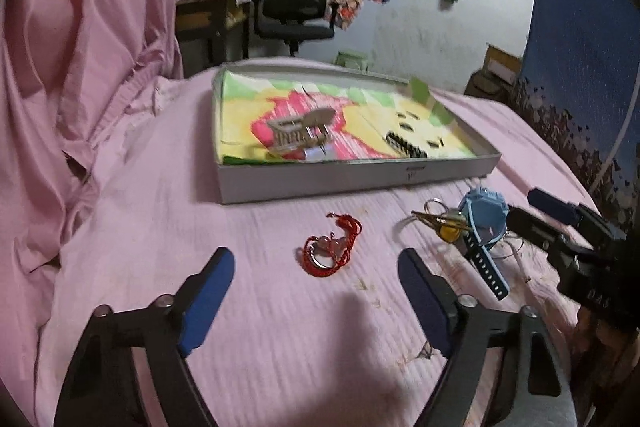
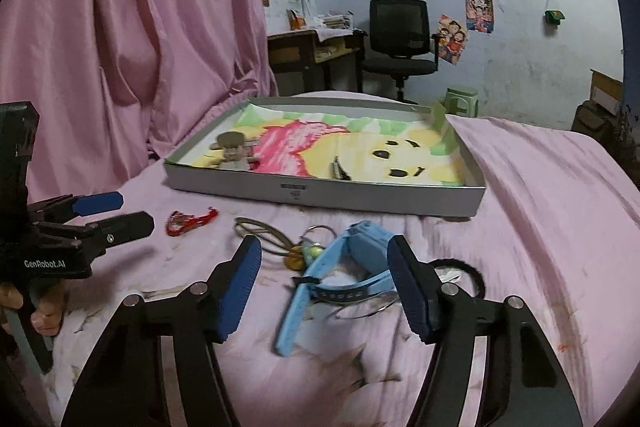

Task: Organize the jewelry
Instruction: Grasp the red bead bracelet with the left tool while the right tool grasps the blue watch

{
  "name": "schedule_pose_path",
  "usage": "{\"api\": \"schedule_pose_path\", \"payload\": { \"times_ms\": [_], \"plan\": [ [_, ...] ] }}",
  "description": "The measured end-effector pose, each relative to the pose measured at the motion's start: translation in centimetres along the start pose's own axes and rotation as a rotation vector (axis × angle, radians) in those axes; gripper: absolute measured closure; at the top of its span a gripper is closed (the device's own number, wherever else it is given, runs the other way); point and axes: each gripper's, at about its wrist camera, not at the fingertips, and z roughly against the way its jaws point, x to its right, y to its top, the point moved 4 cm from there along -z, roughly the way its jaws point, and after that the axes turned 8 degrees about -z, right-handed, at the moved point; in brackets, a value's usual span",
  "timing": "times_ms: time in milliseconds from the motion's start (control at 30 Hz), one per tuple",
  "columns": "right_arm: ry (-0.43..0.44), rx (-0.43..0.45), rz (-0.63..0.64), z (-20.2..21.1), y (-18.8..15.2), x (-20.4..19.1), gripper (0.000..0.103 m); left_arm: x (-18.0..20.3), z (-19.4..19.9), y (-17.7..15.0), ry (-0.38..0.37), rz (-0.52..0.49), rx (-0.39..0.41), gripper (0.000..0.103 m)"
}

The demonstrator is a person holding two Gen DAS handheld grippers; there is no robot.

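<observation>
A red cord bracelet [image 1: 328,247] with pale beads lies on the pink bedsheet. My left gripper [image 1: 314,259] is open, its blue pads on either side of the bracelet and clear of it. A light blue watch [image 2: 362,239] lies between the pads of my right gripper [image 2: 323,247], which is open; I see no pad pressing on it. The watch [image 1: 482,215] and the right gripper [image 1: 528,211] also show at the right of the left wrist view. A shallow white box [image 2: 320,191] with a cartoon-print lining holds a wooden hair clip [image 2: 234,151] and a dark clip [image 2: 340,171].
Beside the watch lie a key ring with a yellow charm [image 2: 300,255], a thin loop band [image 2: 256,227] and a black hair tie [image 2: 474,273]. A pink curtain [image 2: 140,27] hangs at the left. An office chair [image 2: 400,39] and a desk [image 2: 308,55] stand beyond the bed.
</observation>
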Motion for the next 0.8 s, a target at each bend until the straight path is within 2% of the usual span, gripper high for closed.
{"api": "schedule_pose_path", "payload": {
  "times_ms": [167, 333, 567, 733, 800],
  "plan": [
    [-0.038, -0.039, -0.010, -1.6, 0.7, 1.2, 0.045, -0.1, -1.5, 0.4, -0.018, -0.002, -0.054, 0.035],
    [-0.038, -0.087, -0.038, -3.3, 1.0, 2.2, 0.047, 0.0, -2.7, 1.0, -0.029, -0.019, -0.079, 0.036],
    [-0.017, -0.128, -0.038, -5.0, 1.0, 2.2, 0.057, 0.6, -4.1, 1.7, -0.045, -0.065, -0.109, 0.058],
    [-0.009, -0.152, -0.037, -5.9, 1.0, 2.3, 0.058, 0.9, -4.5, 2.2, -0.082, -0.095, -0.113, 0.076],
    [-0.007, -0.161, -0.038, -6.2, 1.0, 2.3, 0.058, 0.9, -4.6, 2.3, -0.104, -0.103, -0.120, 0.078]
  ]
}}
